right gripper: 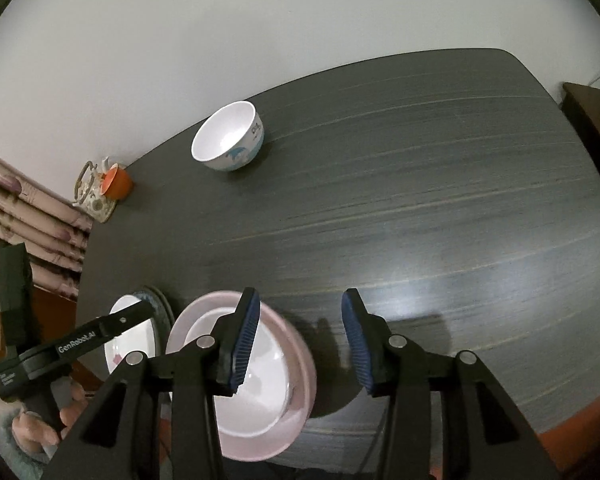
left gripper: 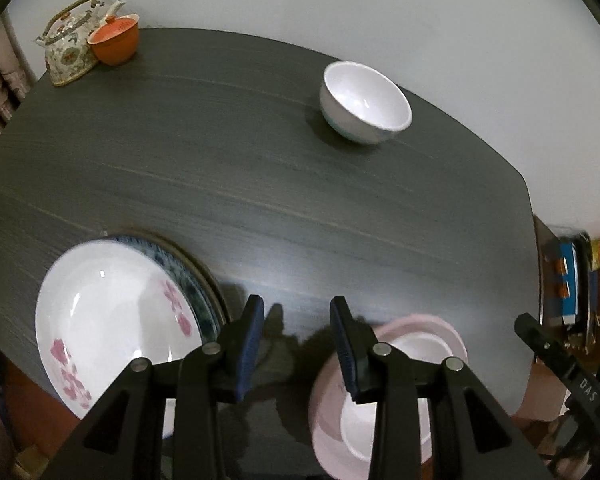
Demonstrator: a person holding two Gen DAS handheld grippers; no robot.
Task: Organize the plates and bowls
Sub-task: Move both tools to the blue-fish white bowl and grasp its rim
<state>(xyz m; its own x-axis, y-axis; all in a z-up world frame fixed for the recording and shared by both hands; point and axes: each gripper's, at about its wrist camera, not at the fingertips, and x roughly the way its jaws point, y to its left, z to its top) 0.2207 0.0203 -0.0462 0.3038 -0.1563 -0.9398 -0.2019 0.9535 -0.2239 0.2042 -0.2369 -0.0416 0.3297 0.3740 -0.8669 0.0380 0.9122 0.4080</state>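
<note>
Bowl (right gripper: 229,136) alone; plates (left gripper: 116,320) stacked

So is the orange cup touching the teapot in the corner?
Touching, it seems: in the left wrist view the orange cup sits against the teapot with no visible gap.

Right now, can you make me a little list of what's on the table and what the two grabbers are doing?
table: dark grey wood-grain top
far bowl: white bowl with blue pictures, upright, standing alone
pink bowls: white bowl nested in a pink bowl, near edge
plates: flowered plate stacked on a blue-patterned plate
corner: teapot beside an orange cup
left gripper: nothing between its fingers
right gripper: jaws opening, nothing between them, left finger over the pink bowls
</note>
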